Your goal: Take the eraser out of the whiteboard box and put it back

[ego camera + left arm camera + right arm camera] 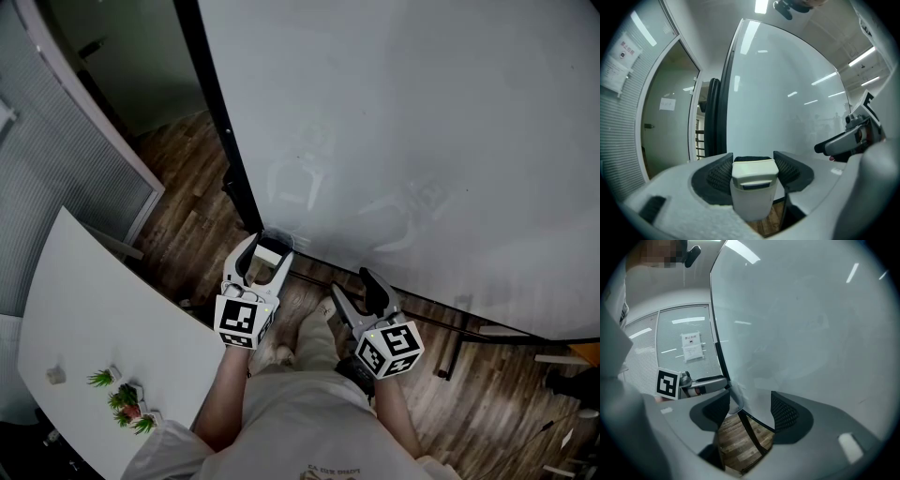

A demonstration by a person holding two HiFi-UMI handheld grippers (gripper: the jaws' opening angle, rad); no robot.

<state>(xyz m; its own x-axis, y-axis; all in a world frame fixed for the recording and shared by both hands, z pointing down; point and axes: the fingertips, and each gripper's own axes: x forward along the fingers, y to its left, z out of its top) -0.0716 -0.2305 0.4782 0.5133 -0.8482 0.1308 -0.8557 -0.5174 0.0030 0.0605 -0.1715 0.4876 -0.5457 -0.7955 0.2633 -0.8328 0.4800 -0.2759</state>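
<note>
My left gripper (269,247) is shut on a white eraser (266,255), held just below the whiteboard's (422,141) lower left corner. In the left gripper view the eraser (754,185) stands upright between the ribbed pads (719,174) of the left gripper (753,162). A clear box (275,234) hangs on the board just past the eraser; the right gripper view shows this box (737,399) as a translucent shell. My right gripper (353,284) is open and empty to the right, near the board's bottom edge, with only floor between its jaws (750,408).
A black frame post (220,122) runs along the whiteboard's left edge. A white table (84,328) with small potted plants (122,403) stands at my left. Wood floor (187,234) lies below, and a glass partition with blinds (66,178) is further left.
</note>
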